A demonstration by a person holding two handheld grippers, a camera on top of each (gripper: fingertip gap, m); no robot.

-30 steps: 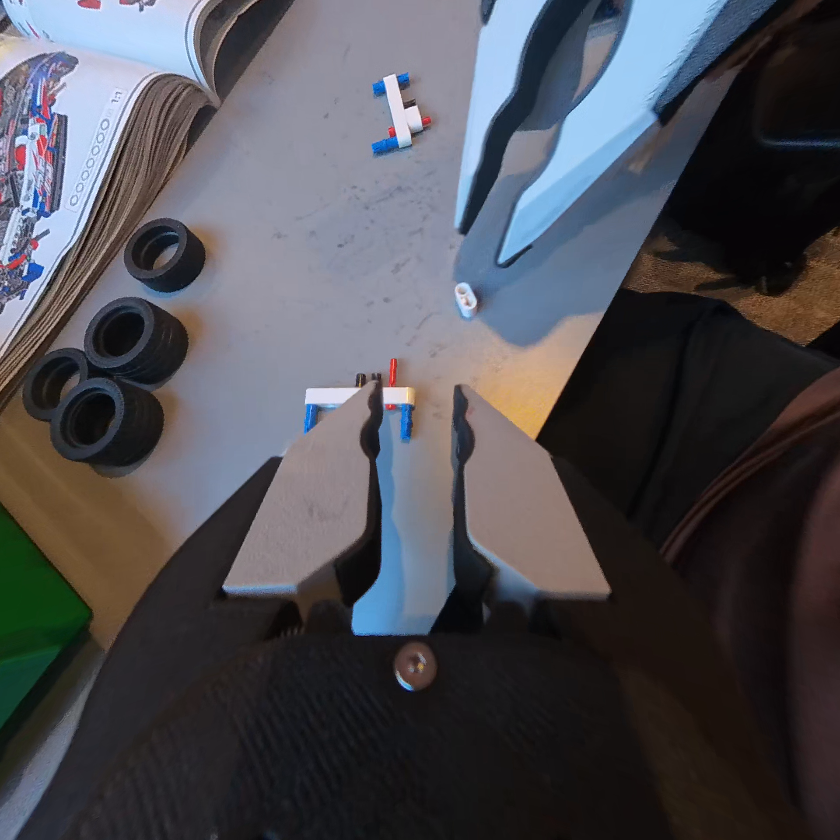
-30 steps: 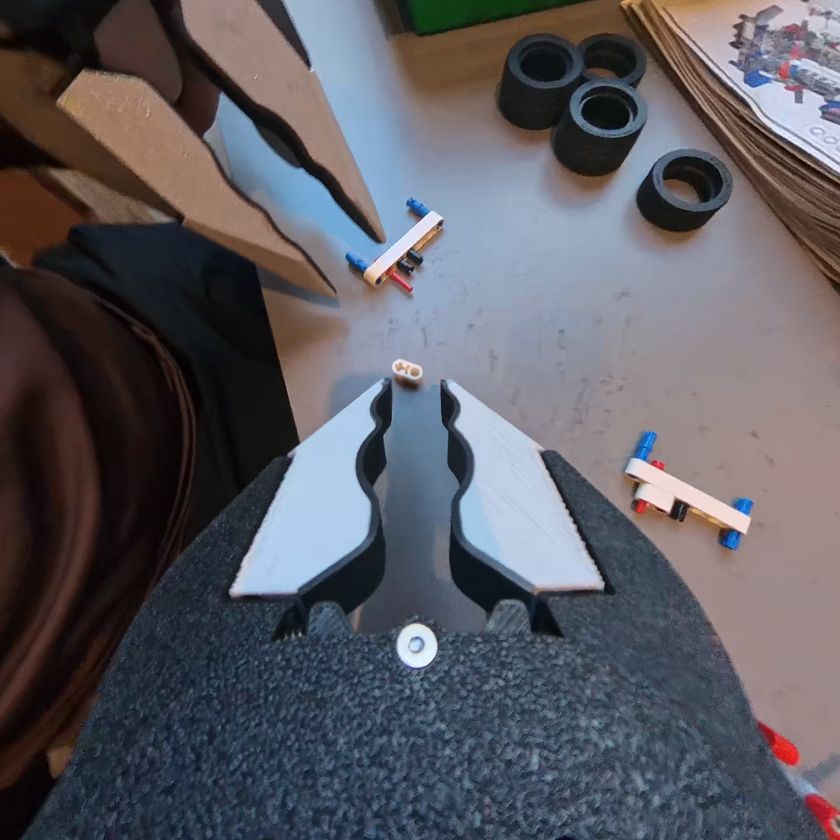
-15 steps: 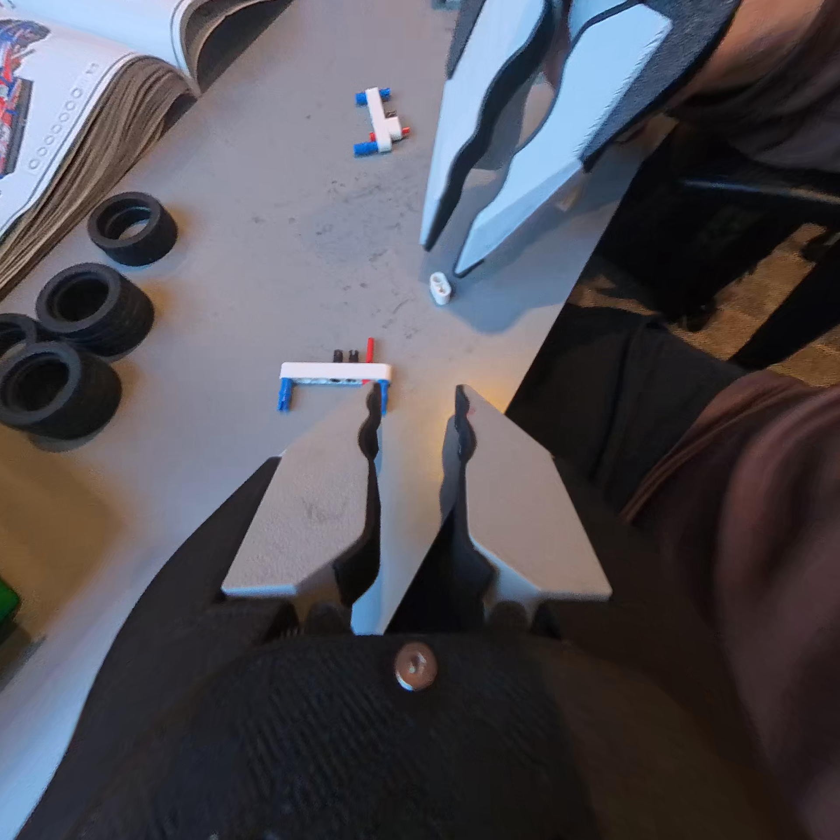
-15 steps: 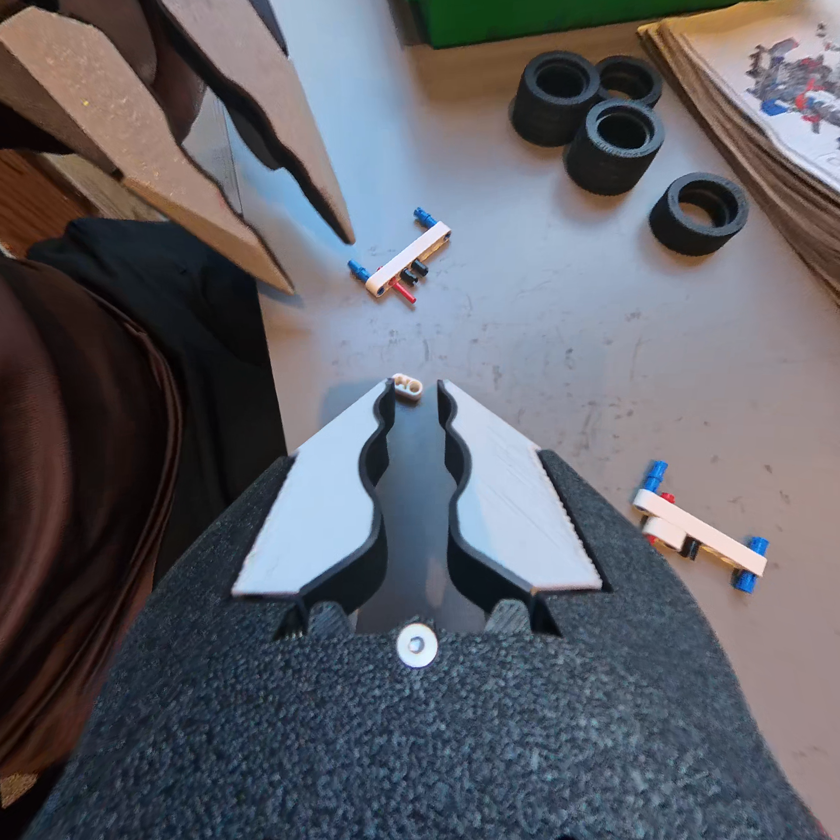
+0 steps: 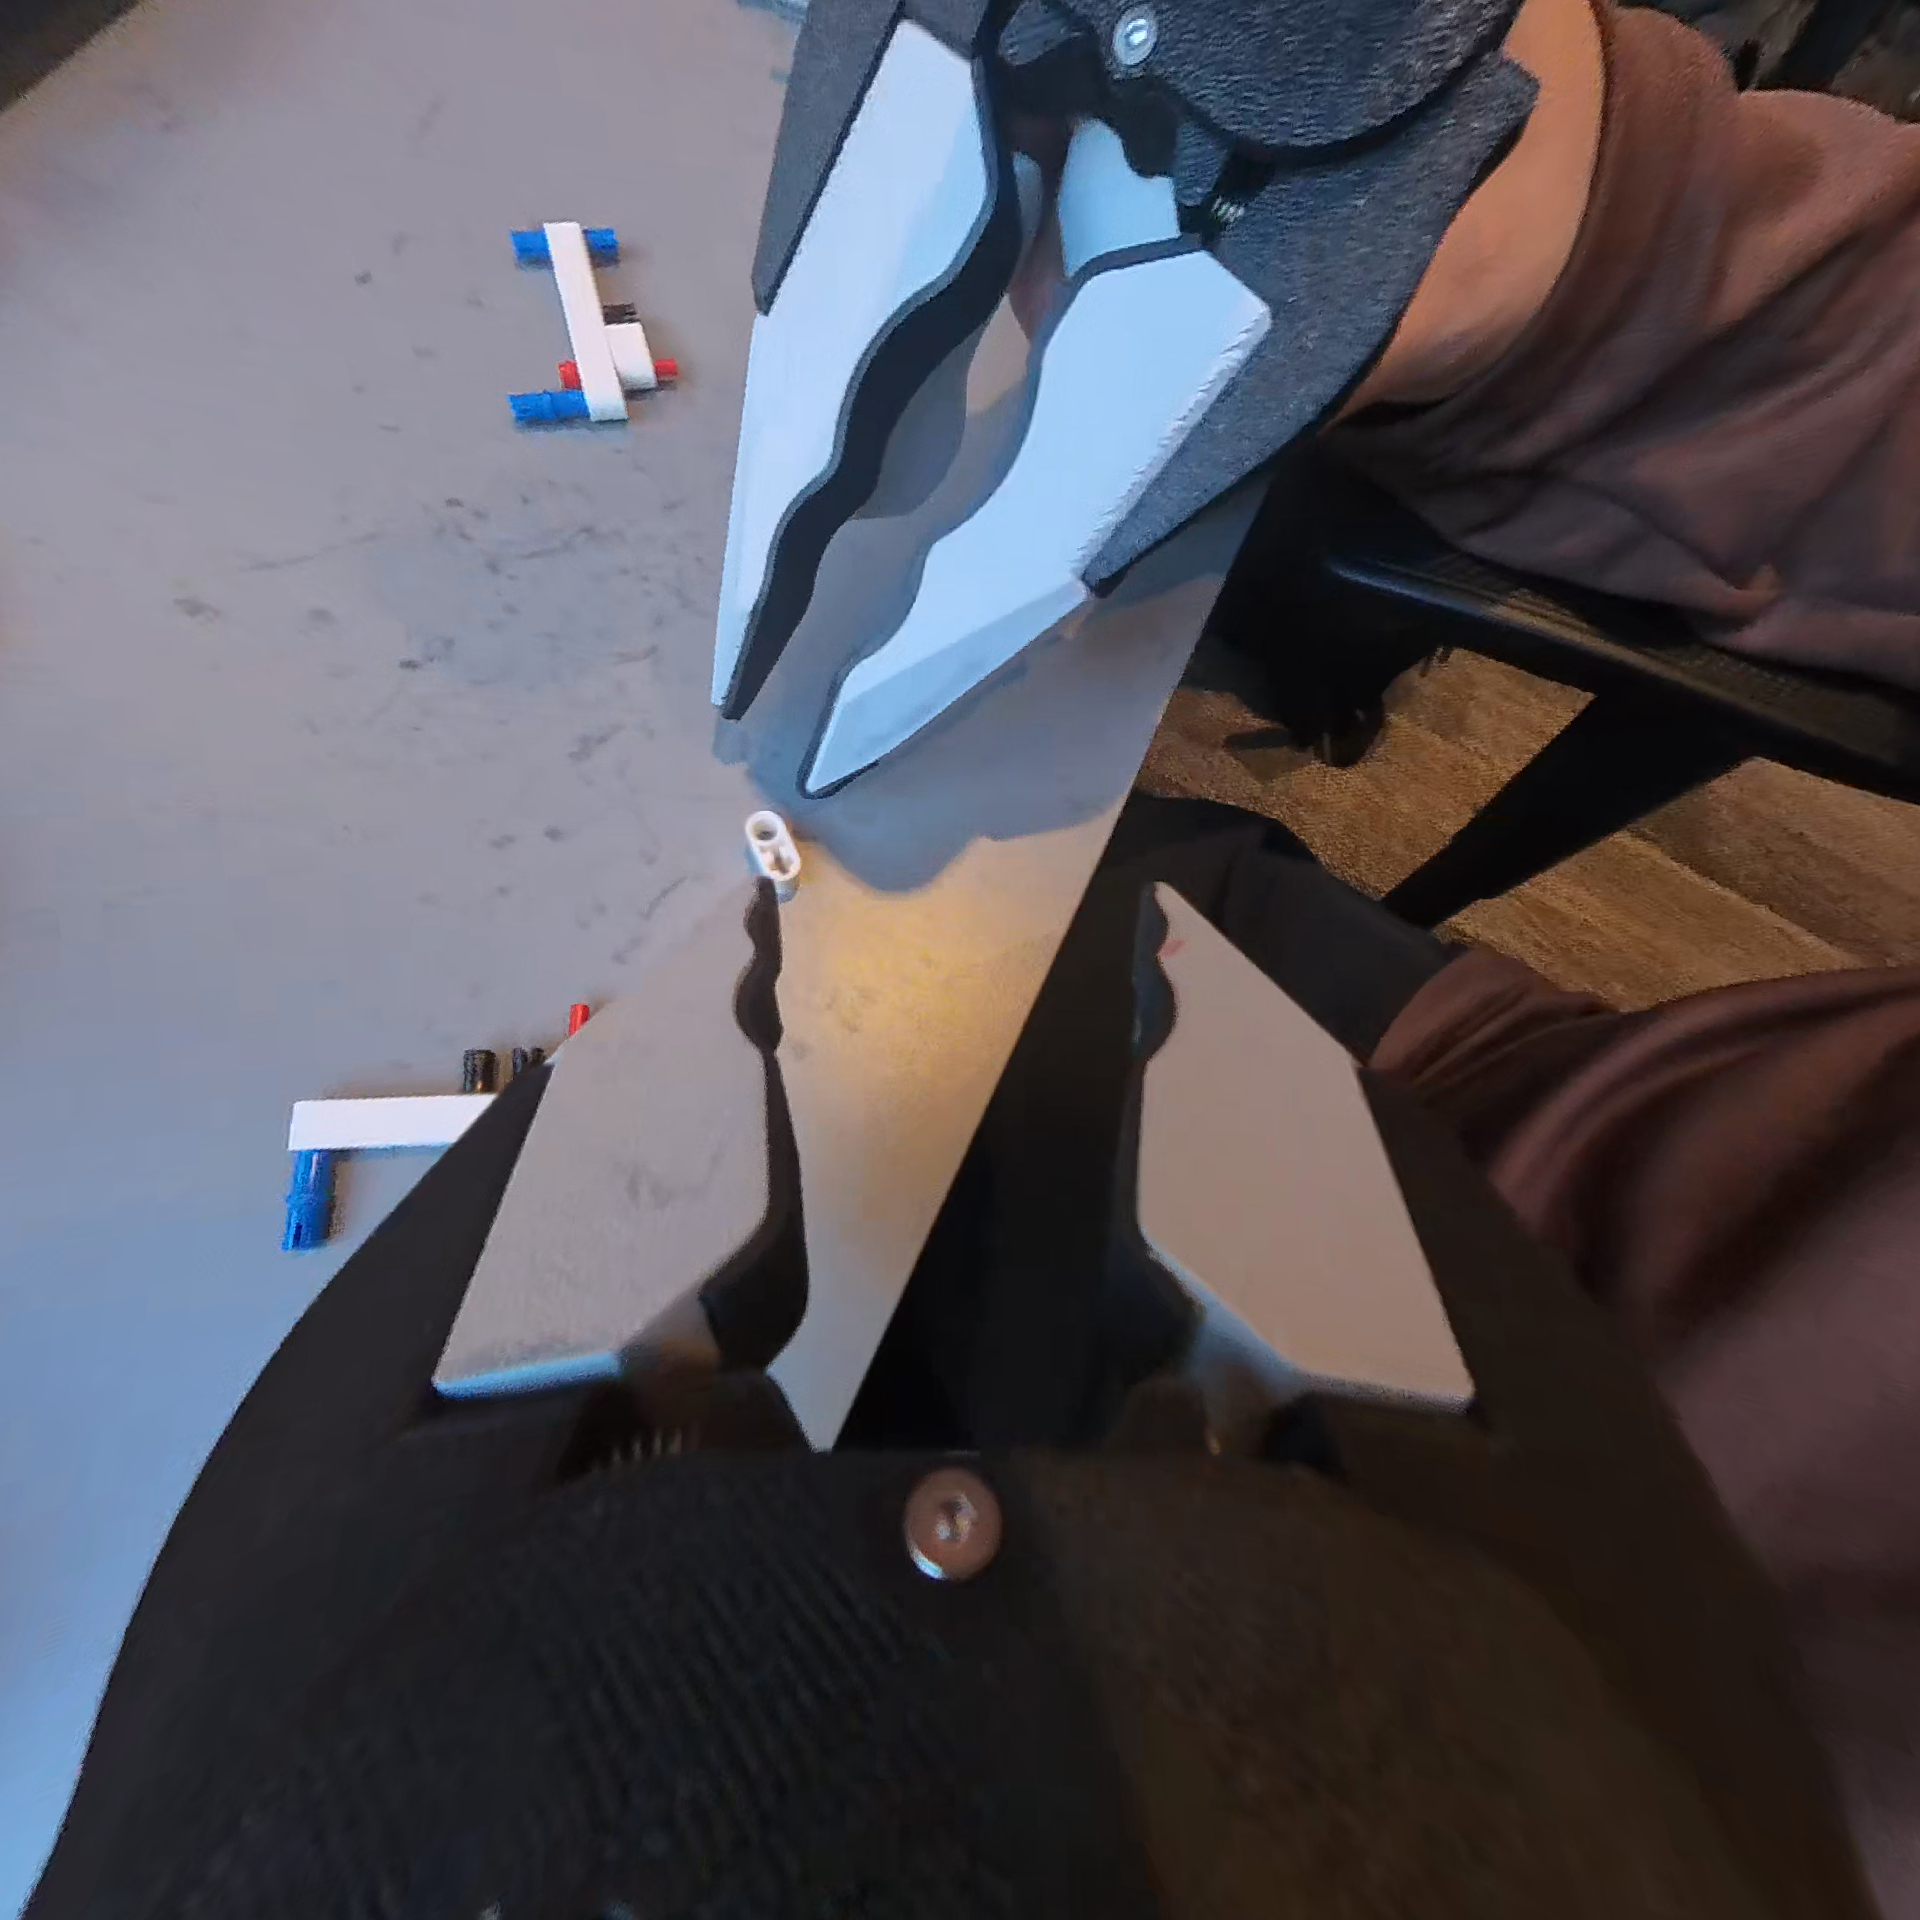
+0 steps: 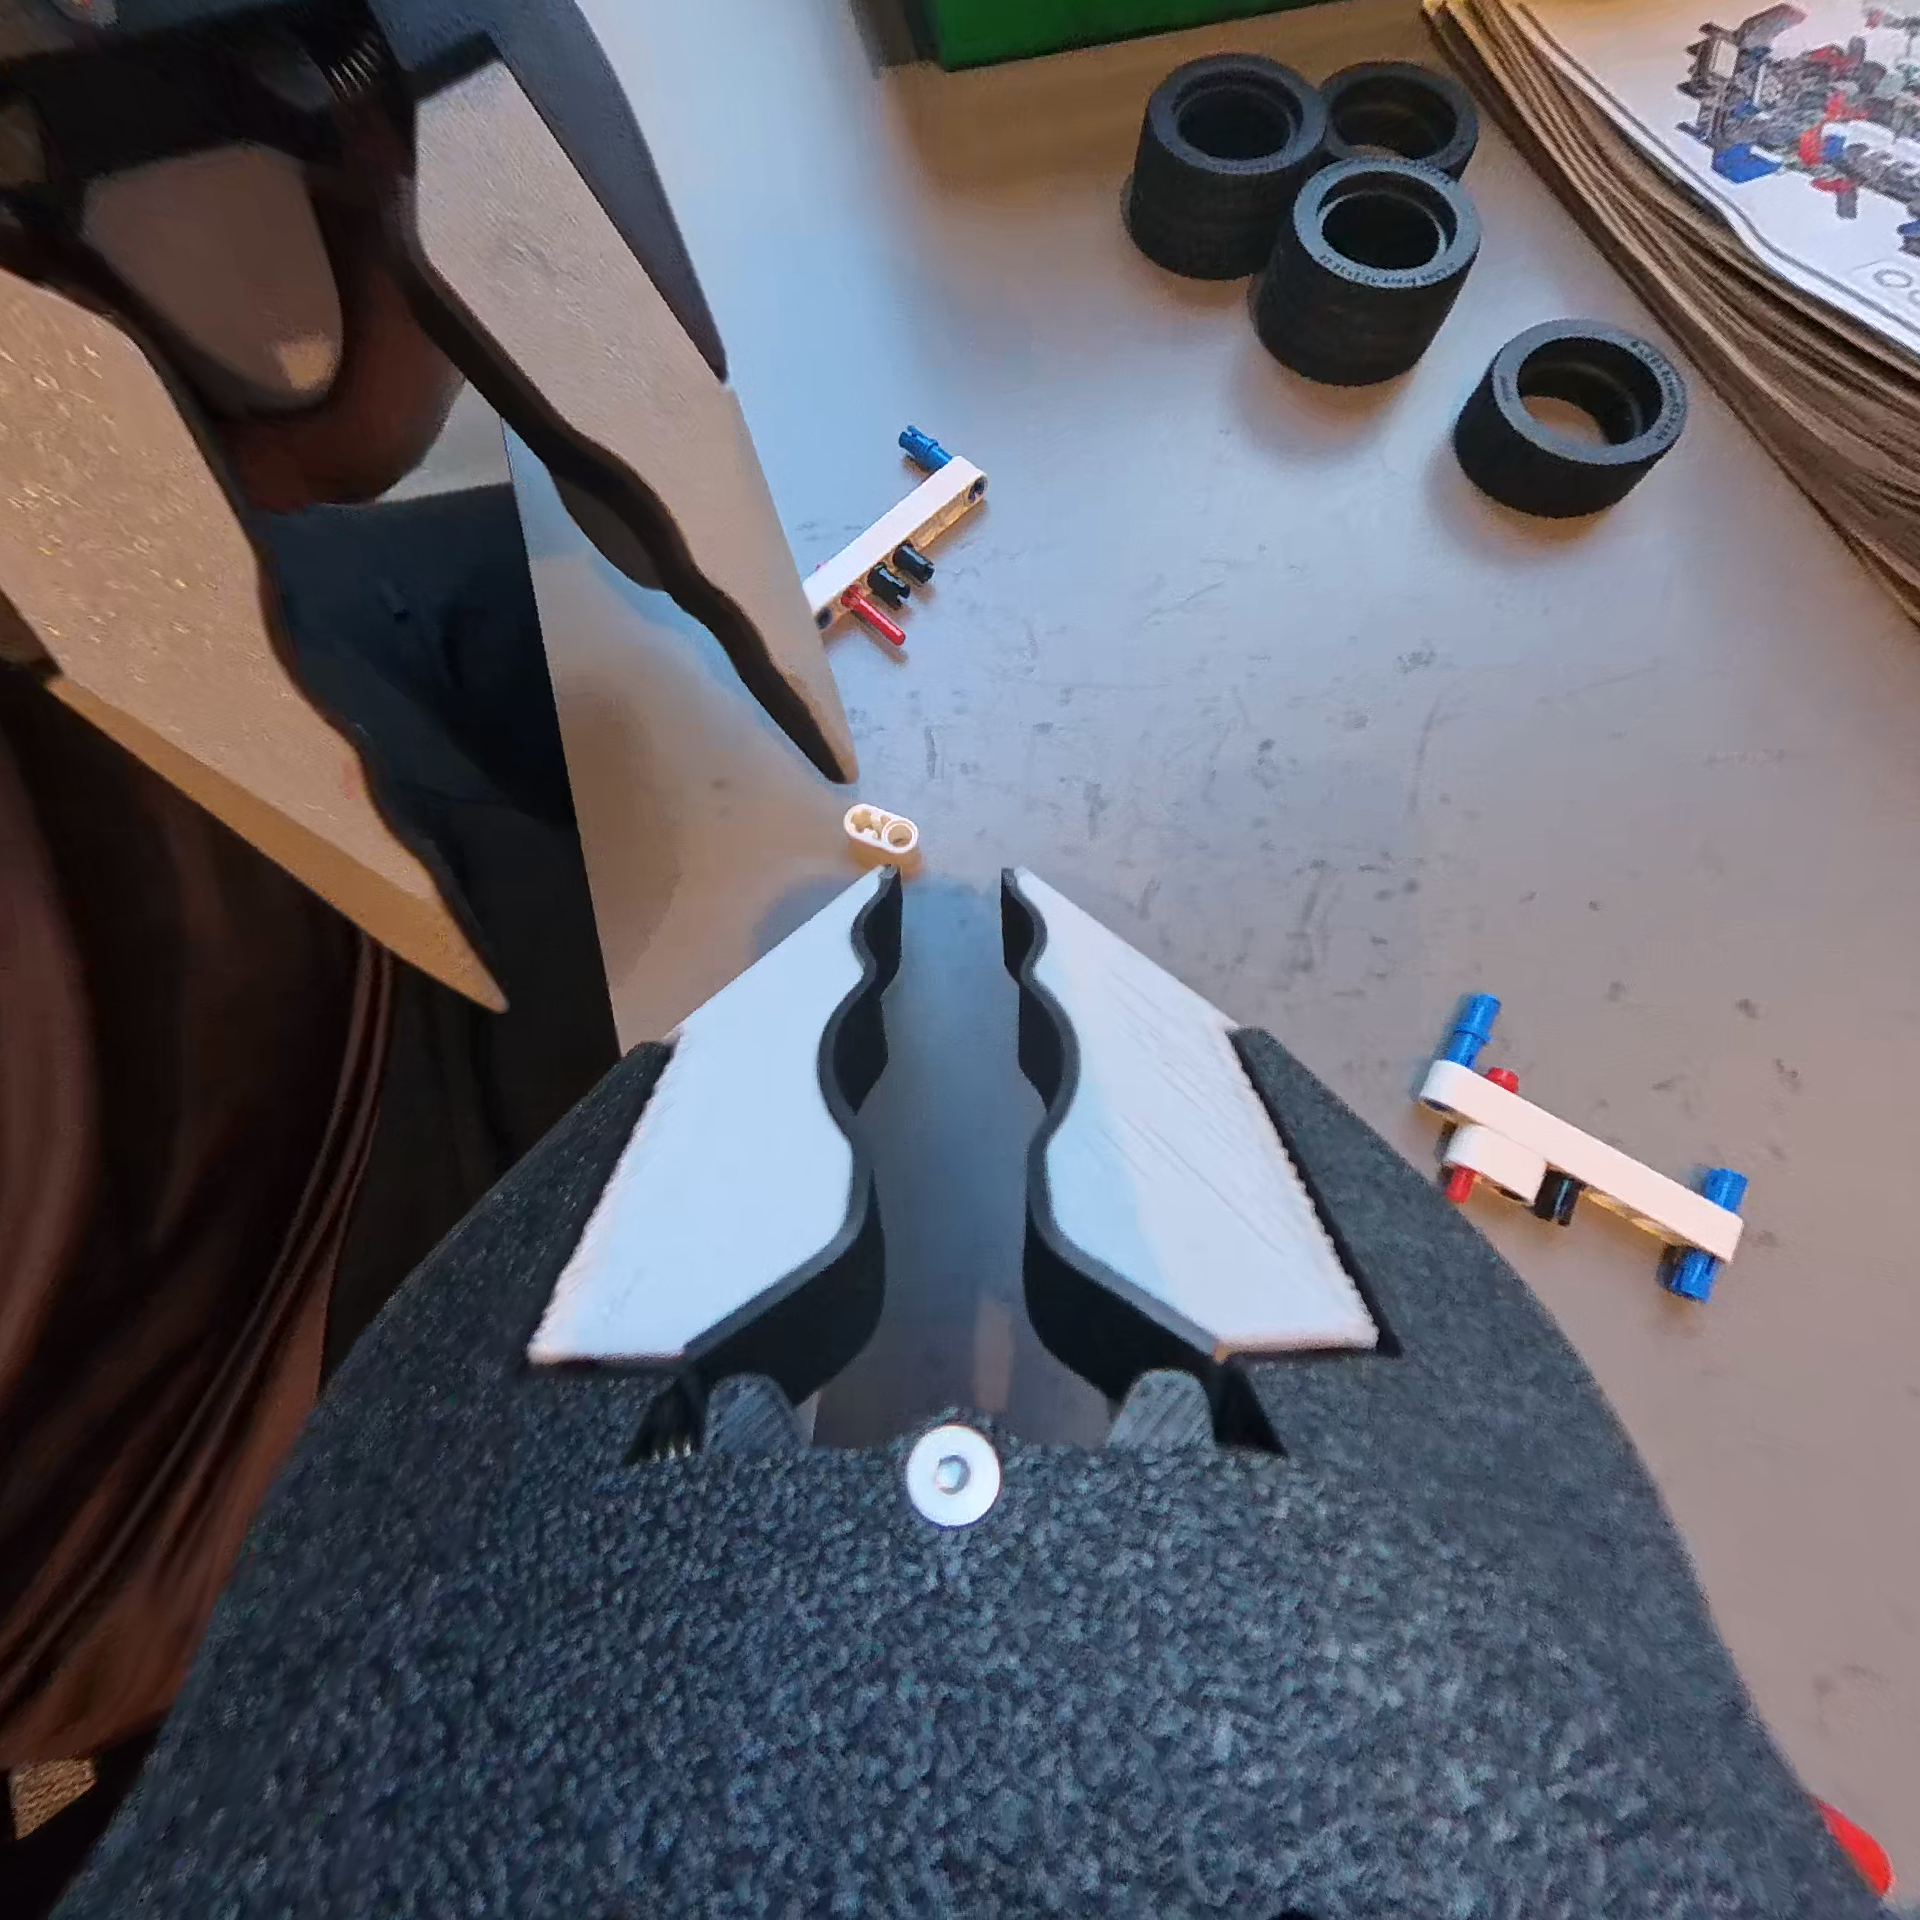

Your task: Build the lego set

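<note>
A small white two-hole piece (image 5: 772,840) lies on the grey table (image 5: 312,675) near its edge. My left gripper (image 5: 956,904) is wide open and empty; its left fingertip (image 5: 764,904) is right beside the piece, and its right finger hangs past the table edge. My right gripper (image 6: 948,883) is open and empty, its tips just short of the piece (image 6: 881,833). It comes in from the opposite side in the left wrist view (image 5: 774,748). A white beam with blue, black and red pins (image 6: 899,535) lies behind the left gripper (image 6: 665,883).
A second white beam assembly with blue and red pins (image 6: 1579,1164) lies to the right. Several black tyres (image 6: 1361,260) and an open instruction book (image 6: 1766,156) sit at the far right, a green box (image 6: 1039,26) at the back. A person's brown sleeve (image 5: 1662,364) is beside the table edge.
My left gripper has opened wider and moved forward and right, bringing its left fingertip up to the small white piece. The right gripper stays at the piece, now just behind it.
</note>
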